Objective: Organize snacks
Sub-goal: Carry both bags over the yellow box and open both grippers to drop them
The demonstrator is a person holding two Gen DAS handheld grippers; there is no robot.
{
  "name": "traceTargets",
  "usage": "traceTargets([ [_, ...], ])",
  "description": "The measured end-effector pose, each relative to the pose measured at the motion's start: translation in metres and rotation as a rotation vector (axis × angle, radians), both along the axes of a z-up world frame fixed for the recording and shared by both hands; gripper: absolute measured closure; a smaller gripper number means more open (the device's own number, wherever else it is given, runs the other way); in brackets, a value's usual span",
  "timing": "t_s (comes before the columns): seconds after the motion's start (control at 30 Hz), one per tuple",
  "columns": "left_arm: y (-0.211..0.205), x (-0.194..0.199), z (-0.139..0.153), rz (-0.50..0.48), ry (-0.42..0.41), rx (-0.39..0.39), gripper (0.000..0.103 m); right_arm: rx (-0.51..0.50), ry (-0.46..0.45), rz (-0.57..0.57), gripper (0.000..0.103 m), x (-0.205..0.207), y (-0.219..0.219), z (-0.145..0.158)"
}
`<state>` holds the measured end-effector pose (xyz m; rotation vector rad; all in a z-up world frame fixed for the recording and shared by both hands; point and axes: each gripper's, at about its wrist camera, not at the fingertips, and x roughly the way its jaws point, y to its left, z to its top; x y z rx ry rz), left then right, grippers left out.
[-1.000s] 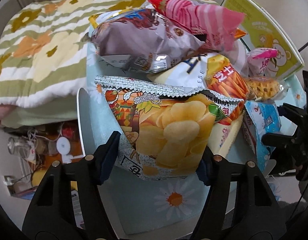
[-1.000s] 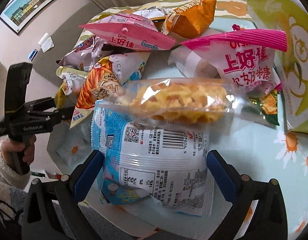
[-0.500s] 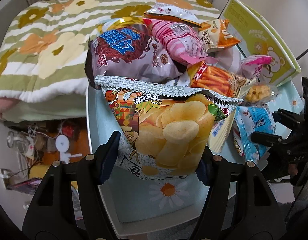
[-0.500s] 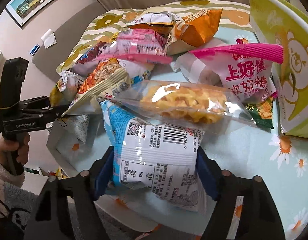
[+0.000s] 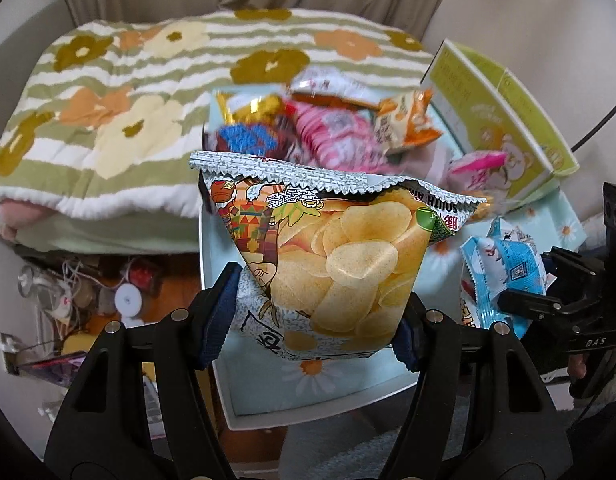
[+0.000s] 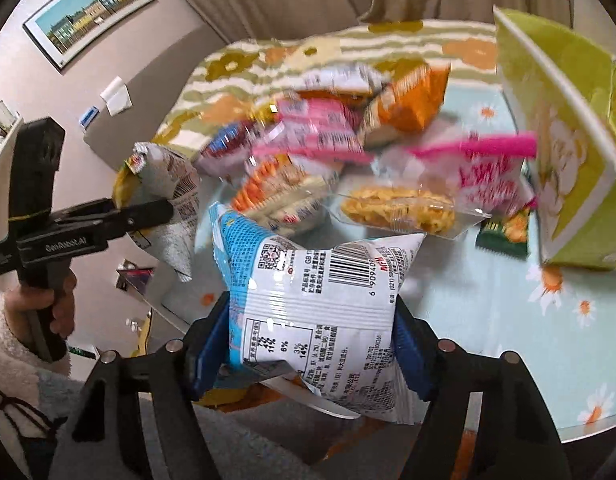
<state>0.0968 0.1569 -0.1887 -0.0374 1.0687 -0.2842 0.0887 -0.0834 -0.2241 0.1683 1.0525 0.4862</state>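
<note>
**Two Bags Up Off the Desk, One in Each Tongs**

The bed (image 5: 156,92) with its flowered blanket lay behind everything, and the desk (image 6: 488,320), under a pale daisy cloth, carried the rest. At its far right edge stood the green box (image 6: 564,128), which I judged the likely home for the snacks. The heap of snack packets (image 6: 332,136) lay piled in the middle of the desk, blurred in both views.

My judgement of the step: carry both bags clear of the heap before swinging them anywhere, keep them upright so the loose tops did not drag other packets along, and squeeze no harder than needed, since chips crush.

My left tongs (image 5: 320,316) were clamped on the lower part of the chip bag (image 5: 340,264), one pad pressed into each side, with the bag standing upright above the desk's near corner. My right tongs (image 6: 312,344) were closing on the blue-and-white packet (image 6: 320,300); the pads pressed its sides so that it puckered at the waist, barcode side up, held above the desk's near edge. The two bags hung near each other, not touching.
</note>
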Motion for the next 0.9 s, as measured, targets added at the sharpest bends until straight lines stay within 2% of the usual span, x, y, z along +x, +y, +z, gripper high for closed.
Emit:
traceTargets([
  [0.23,-0.015,0.005,0.031,-0.015,-0.071,-0.016,0.04,-0.001,-0.107,-0.04,0.034,0.001,-0.012,0.042],
  [0.43,-0.046,0.015,0.056,-0.019,-0.123,-0.017,0.04,0.017,-0.187,-0.068,0.034,0.009,-0.048,0.075],
  [0.7,-0.131,0.029,0.094,0.004,-0.204,-0.049,0.04,-0.001,-0.254,-0.09,0.034,0.024,-0.129,0.107],
  [0.9,-0.217,0.049,0.107,-0.001,-0.238,-0.075,0.04,-0.04,-0.273,-0.123,0.034,0.038,-0.203,0.117],
])
